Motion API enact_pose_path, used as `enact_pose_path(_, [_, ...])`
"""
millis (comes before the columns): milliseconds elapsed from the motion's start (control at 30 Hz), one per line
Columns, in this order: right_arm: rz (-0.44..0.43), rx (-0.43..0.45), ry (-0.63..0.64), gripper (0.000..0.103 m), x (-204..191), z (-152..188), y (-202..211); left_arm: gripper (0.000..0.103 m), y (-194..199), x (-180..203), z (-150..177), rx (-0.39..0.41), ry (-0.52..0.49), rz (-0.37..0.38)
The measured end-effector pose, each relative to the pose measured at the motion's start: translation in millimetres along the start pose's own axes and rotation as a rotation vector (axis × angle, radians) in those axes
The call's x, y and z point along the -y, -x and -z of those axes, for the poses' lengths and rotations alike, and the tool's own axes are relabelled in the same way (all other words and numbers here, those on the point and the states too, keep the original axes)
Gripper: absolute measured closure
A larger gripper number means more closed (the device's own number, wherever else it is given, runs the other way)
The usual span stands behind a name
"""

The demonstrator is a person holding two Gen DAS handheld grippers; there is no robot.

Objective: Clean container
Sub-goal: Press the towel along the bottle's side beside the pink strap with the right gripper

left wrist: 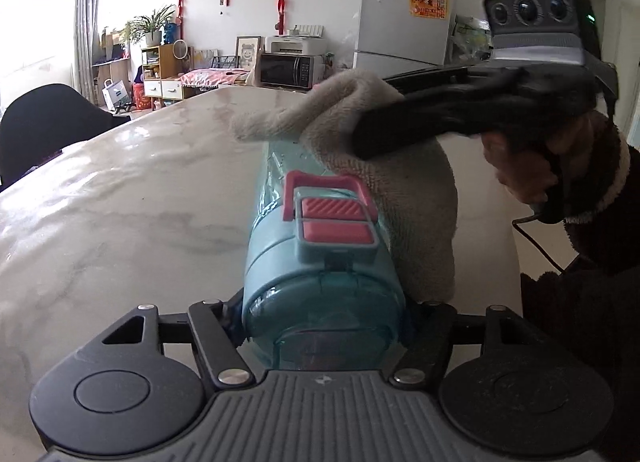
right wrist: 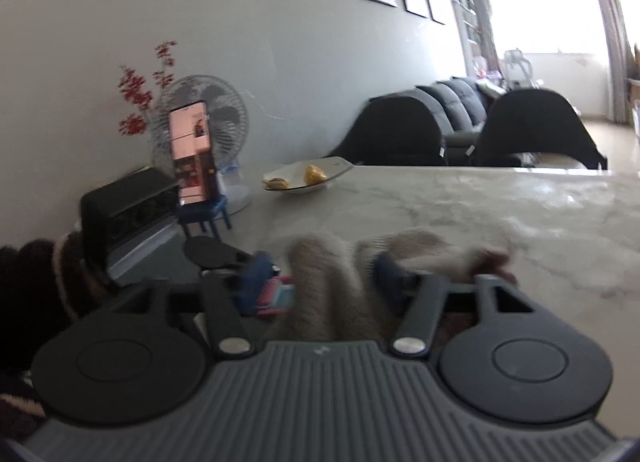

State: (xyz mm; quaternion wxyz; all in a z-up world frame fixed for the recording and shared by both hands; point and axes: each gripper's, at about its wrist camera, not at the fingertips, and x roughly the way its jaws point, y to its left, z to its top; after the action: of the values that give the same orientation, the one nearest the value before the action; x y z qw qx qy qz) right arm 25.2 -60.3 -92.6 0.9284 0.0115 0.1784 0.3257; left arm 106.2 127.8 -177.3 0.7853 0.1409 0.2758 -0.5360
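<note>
A teal water bottle [left wrist: 320, 270] with a red latch on its lid lies pointing away from me over the marble table [left wrist: 120, 202]. My left gripper [left wrist: 324, 322] is shut on its lid end. A beige cloth [left wrist: 416, 202] drapes over the bottle's right side and far part. My right gripper [left wrist: 400, 130] reaches in from the right, shut on that cloth and pressing it onto the bottle. In the blurred right wrist view, the cloth [right wrist: 320, 302] fills the right gripper [right wrist: 322, 274], and the bottle's red and teal lid [right wrist: 276, 296] shows just left of it.
A person's hand [left wrist: 520, 166] holds the right gripper, and a cable [left wrist: 536, 242] hangs below it. On the table's [right wrist: 500, 214] far side stand a plate of food [right wrist: 304, 178], a phone on a blue stand [right wrist: 192, 158], a fan [right wrist: 224, 114] and a black box [right wrist: 128, 202]. Black chairs [right wrist: 536, 126] line the edge.
</note>
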Motion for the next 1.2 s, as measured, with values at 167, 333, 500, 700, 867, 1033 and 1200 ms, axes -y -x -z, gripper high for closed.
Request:
enact_pose_path(167, [0.052, 0.014, 0.117, 0.018, -12.7, 1.9, 5.8, 0.034, 0.1, -1.4, 3.4, 0.000, 0.007, 0.003])
enact_pose_path(333, [0.051, 0.105, 0.037, 0.019, -2.2, 3.7, 23.2, 0.034, 0.0, 2.5, 2.1, -0.002, 0.005, 0.000])
enact_pose_path(500, [0.135, 0.111, -0.015, 0.037, 9.0, 8.6, 37.5, 0.034, 0.7, 3.3, -0.1, -0.003, 0.003, -0.003])
enact_pose_path(700, [0.148, 0.076, -0.098, 0.054, 18.4, 21.3, 42.9, 0.034, -1.2, 1.0, 0.0, -0.003, 0.004, -0.001])
enact_pose_path(867, [0.196, 0.065, -0.161, 0.077, 17.9, 28.6, 24.1, 0.035, -0.8, -0.2, -0.5, -0.004, 0.004, 0.000])
enact_pose_path(1033, [0.263, 0.075, -0.068, 0.083, -0.6, 32.1, 10.3, 0.034, -0.6, -0.2, -0.4, -0.007, 0.002, -0.010])
enact_pose_path(1200, [0.206, 0.091, -0.029, 0.084, -16.2, 36.4, 10.5, 0.034, 0.8, -2.0, 0.0, -0.006, 0.008, -0.005])
